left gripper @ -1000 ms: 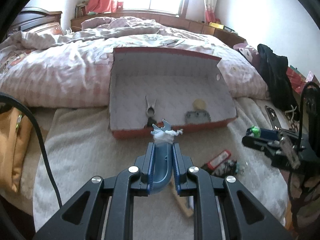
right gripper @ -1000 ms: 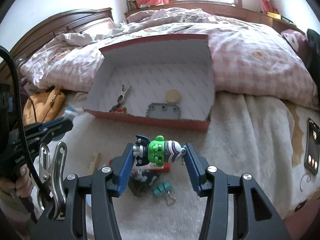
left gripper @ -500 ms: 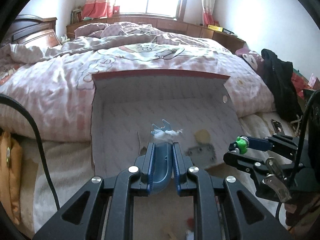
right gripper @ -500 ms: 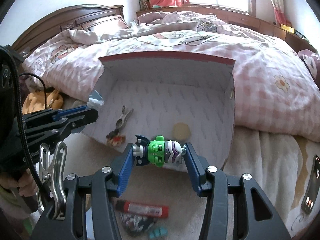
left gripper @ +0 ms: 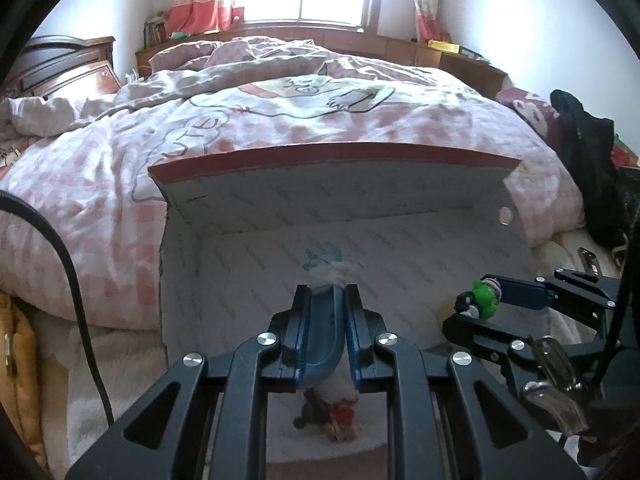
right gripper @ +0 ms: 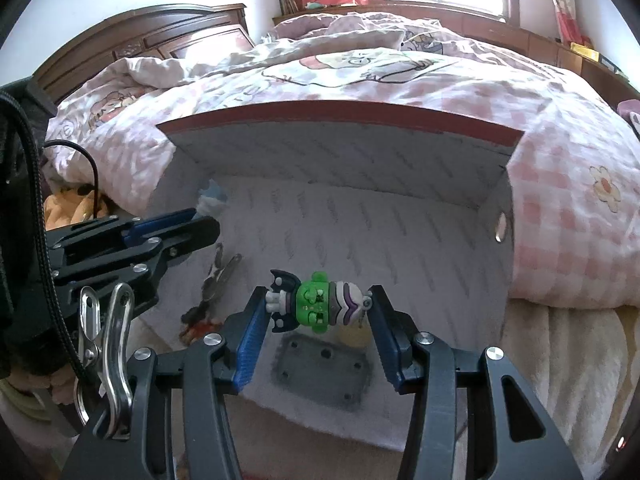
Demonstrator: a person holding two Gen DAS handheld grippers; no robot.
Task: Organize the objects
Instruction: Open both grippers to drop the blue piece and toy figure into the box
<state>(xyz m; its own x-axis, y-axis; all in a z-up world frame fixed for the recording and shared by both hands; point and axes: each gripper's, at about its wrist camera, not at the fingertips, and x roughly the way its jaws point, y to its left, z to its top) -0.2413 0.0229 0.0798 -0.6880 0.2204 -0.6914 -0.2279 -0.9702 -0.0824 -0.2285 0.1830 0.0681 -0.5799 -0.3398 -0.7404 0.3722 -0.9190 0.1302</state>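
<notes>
My left gripper (left gripper: 325, 294) is shut on a blue curved plastic piece (left gripper: 323, 344) with a white wad and a small blue tip at its top; it hangs over the open white box with a red rim (left gripper: 332, 152). In the right wrist view the same left gripper (right gripper: 204, 220) shows at the left. My right gripper (right gripper: 318, 306) is shut on a green, white and purple toy figure (right gripper: 318, 307), held crosswise above the box floor (right gripper: 360, 240). That toy figure (left gripper: 482, 300) also appears at the right of the left wrist view.
Inside the box lie metal pliers with a small keychain (right gripper: 218, 280), a grey plate with holes (right gripper: 324, 372) and a pale round disc (right gripper: 352, 334). The box rests against a pink checked duvet (left gripper: 100, 184). Dark clothing (left gripper: 588, 152) lies to the right, a yellow bag (left gripper: 16, 360) to the left.
Both grippers have moved forward from above the blanket's loose items to over the box; the box now fills both views. Each still holds its object.
</notes>
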